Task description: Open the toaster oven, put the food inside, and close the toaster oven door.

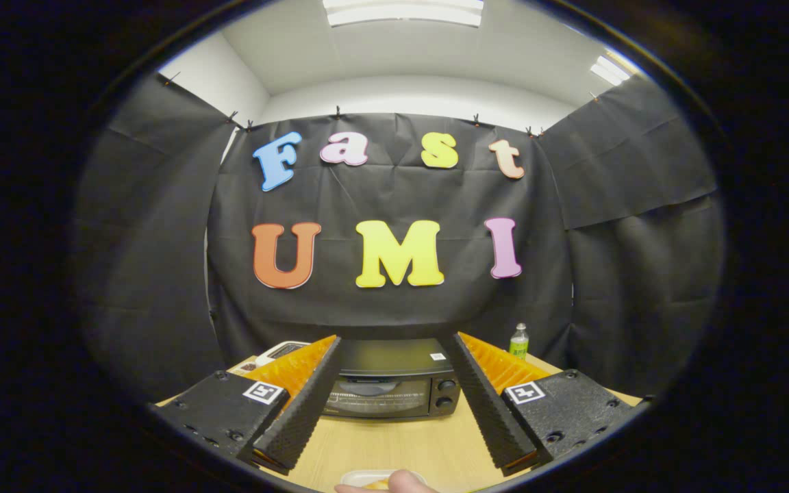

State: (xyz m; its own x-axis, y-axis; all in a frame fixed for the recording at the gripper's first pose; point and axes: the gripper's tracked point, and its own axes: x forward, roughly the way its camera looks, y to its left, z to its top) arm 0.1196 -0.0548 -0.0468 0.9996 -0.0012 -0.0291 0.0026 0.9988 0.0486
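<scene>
The claw (394, 342) is spread wide and grasps nothing, its fingers (302, 404) framing the toaster oven (387, 383) that stands beyond them on the bench (394, 445). The oven's door looks closed, so by my reading the task has hardly begun: opening, loading and closing all remain. Well in front of the oven, on the near side of the fingers, a person's fingertip (405, 483) rests at a pale dish (360, 476) that seems to carry the food. A green-labelled bottle (518, 341) stands behind the oven, to one side; a white appliance (278, 351) sits at the other.
</scene>
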